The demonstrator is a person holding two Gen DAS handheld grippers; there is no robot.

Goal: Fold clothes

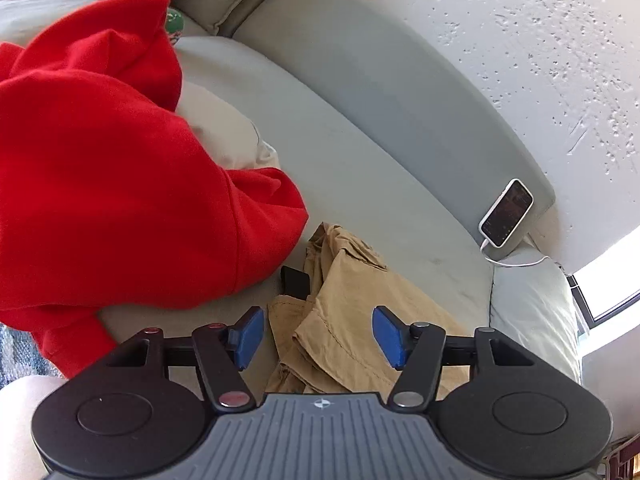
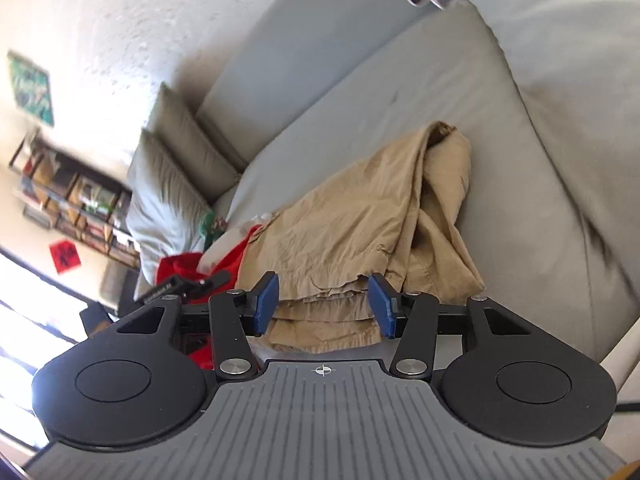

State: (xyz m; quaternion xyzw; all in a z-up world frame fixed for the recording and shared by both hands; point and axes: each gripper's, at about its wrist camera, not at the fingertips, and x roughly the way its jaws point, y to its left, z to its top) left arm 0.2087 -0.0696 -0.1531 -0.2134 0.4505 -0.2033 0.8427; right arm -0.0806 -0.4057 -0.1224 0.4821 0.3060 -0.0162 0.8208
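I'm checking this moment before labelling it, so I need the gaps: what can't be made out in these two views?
- Tan trousers: left wrist view, near end hidden by the gripper body; waistband or legs unclear.
- Red garment: cut off by the left edge; type unclear.
- Dark object: mostly under the trousers, unidentifiable.
- Phone: screen too small to read.
- Green item: right wrist view, blurred, half hidden.
- Shelf contents: blurred.

I see a grey sofa (image 1: 360, 168) carrying tan trousers (image 1: 360, 320), a red sweater (image 1: 112, 184) and a phone (image 1: 507, 213).
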